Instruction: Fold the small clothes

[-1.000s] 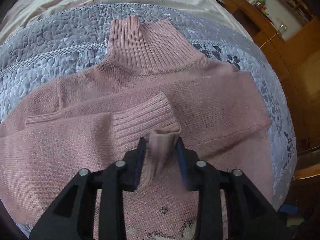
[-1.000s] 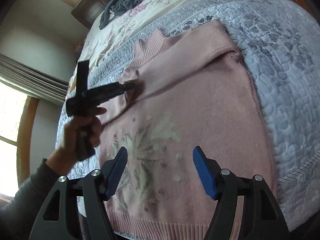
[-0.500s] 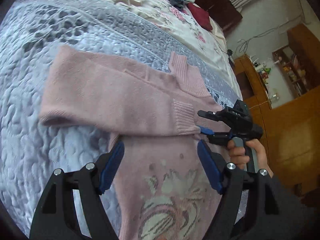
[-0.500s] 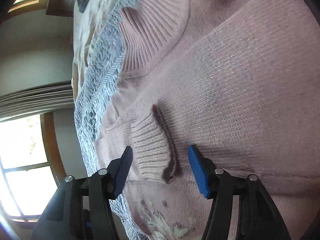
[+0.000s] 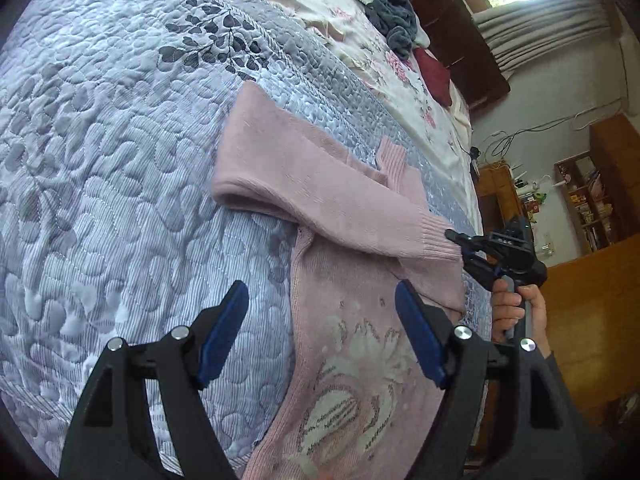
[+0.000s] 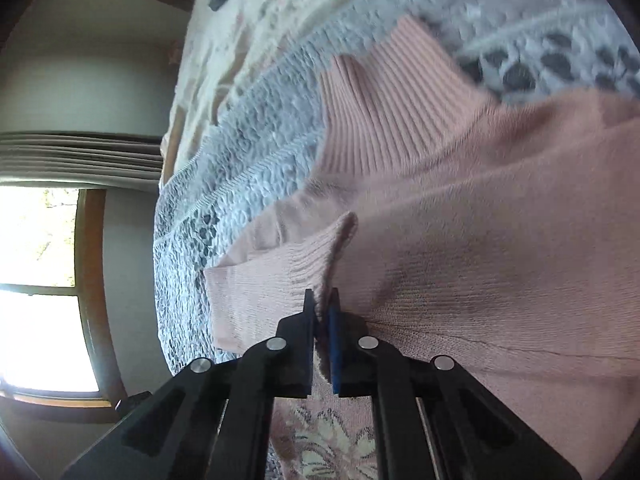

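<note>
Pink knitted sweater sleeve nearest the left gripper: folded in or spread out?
Folded in. The pink knitted sweater's sleeve lies across the chest, its ribbed cuff pinched by the shut right gripper. The left gripper is open.

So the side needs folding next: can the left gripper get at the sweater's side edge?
Probably yes: the left gripper is open just above the sweater's side edge, nothing between.
</note>
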The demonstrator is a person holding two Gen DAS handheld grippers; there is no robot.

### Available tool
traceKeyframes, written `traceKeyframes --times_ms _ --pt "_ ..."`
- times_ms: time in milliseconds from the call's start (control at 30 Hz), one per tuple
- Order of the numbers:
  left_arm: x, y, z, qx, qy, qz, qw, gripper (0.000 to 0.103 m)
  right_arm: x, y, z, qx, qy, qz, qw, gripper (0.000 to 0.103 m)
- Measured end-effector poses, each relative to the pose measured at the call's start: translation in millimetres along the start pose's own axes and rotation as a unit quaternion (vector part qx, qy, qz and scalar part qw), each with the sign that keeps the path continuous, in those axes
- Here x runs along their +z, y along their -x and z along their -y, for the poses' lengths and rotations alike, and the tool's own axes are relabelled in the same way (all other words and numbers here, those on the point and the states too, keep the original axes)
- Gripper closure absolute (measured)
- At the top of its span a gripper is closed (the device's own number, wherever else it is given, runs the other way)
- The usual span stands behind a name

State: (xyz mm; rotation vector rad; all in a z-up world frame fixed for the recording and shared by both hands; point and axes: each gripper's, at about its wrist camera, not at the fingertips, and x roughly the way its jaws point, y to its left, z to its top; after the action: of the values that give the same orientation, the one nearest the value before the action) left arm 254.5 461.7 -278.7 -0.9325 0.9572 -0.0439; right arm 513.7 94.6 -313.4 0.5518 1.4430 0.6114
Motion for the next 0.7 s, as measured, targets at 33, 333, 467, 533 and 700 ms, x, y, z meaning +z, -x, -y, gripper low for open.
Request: traceKeyframes --times_ms 33,333,467,533,700 --pt "2 3 2 0.0 -0.003 0.003 1.0 0.028 3 17 -7 -0.007 0.012 0.016 1.0 0.097" --pt "35 -5 34 -0.031 -0.014 0.007 0.9994 0.028 21 136 16 -0.064 0.033 0.101 0.992 0.097" --pt "53 -22 49 -0.041 -0.025 -0.002 0.9988 0.028 24 151 56 -0.076 0.006 0.105 0.992 0.097" --pt "62 -34 55 -0.045 -0.026 -0.009 0.9986 0.028 25 150 76 -0.078 -0.012 0.099 0.992 0.097" --pt "82 -73 66 -0.052 -0.028 -0.035 0.9976 0.028 19 136 118 -0.082 -0.043 0.084 0.992 0.097"
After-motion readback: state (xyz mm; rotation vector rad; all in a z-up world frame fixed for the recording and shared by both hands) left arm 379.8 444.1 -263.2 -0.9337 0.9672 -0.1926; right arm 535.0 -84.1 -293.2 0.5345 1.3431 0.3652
